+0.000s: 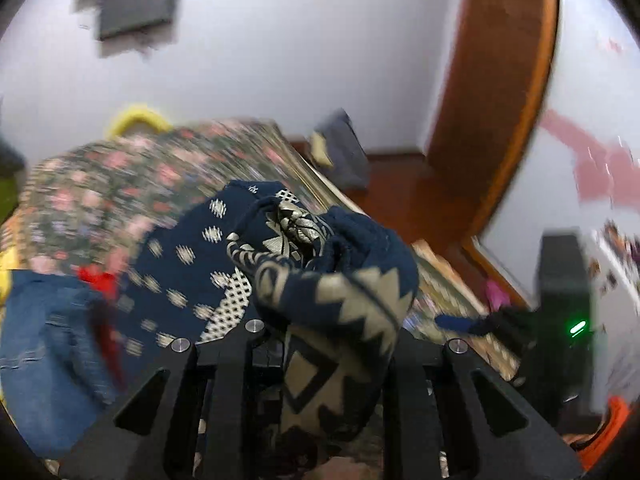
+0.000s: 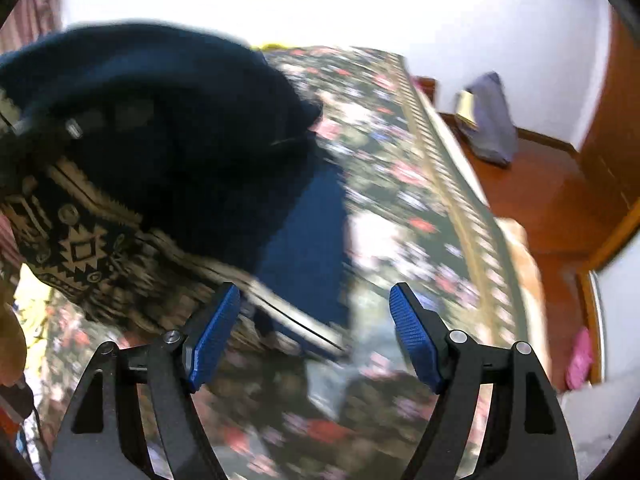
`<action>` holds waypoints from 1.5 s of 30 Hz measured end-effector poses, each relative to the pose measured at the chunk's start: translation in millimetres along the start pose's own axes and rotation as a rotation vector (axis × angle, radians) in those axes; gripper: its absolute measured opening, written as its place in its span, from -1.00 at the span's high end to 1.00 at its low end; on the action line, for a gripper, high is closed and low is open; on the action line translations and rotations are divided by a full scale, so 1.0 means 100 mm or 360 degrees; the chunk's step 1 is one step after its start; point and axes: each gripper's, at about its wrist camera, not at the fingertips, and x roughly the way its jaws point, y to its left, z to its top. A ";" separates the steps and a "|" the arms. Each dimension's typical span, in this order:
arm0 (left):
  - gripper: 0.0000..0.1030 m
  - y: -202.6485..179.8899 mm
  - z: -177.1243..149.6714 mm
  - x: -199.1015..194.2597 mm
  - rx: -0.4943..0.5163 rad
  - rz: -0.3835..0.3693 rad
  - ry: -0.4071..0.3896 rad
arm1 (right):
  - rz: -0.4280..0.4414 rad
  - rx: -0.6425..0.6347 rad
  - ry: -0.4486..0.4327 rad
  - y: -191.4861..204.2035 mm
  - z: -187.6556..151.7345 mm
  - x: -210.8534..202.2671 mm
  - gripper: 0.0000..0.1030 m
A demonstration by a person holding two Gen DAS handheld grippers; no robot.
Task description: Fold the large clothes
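Left wrist view, L to R: faded blue denim jeans [image 1: 44, 360] at 8 o'clock, stiff seamed cloth, a red scrap [image 1: 100, 280] beside them. Centre: navy knit sweater [image 1: 320, 292] w/ cream geometric bands, soft and bunched, pinched between the left gripper [image 1: 324, 360] jaws, which are nearly together on the wad. It hangs over the floral bedspread [image 1: 120, 184] (matte, busy print). At 2 o'clock a glossy wooden door frame [image 1: 500, 100], wood floor [image 1: 400, 184] below.

Right wrist view: same sweater [image 2: 140, 140] fills 10 o'clock, lifted and draping over the bed [image 2: 400, 184]. Right gripper [image 2: 316, 336] jaws stand wide, ribbed blue pads [image 2: 216, 332] bare, nothing between them. Bed's braided gold edge [image 2: 452, 184] runs 12 to 4 o'clock; past it open floor, grey bag [image 2: 488, 120] by the wall.
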 end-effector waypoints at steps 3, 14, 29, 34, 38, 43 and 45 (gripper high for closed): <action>0.64 -0.14 -0.18 0.41 0.0022 -0.0028 0.0214 | -0.0043 0.0067 0.0043 -0.23 -0.17 -0.04 -0.45; 0.08 -0.10 -0.17 0.16 0.0064 -0.0034 0.0306 | -0.0033 0.0135 -0.0032 -0.44 -0.24 -0.42 -0.44; -0.83 0.74 -0.27 -0.63 -0.0075 0.0331 0.0060 | 0.0220 -0.0058 -0.0291 0.35 0.15 -0.67 -0.44; -0.83 0.84 -0.65 -0.31 -0.0058 0.0326 0.0263 | 0.0224 -0.0054 -0.0156 0.42 0.13 -0.30 -0.44; -0.84 0.80 -0.81 -0.19 -0.0110 0.0275 0.0299 | 0.0126 -0.0026 -0.0016 0.26 -0.02 -0.02 -0.44; -0.90 0.68 -0.91 -0.05 -0.0075 0.0271 0.0331 | 0.0071 -0.0023 0.0134 0.06 -0.22 0.19 -0.44; -0.90 0.64 -0.93 -0.09 -0.0049 0.0282 0.0299 | 0.0067 -0.0012 0.0138 0.02 -0.25 0.15 -0.44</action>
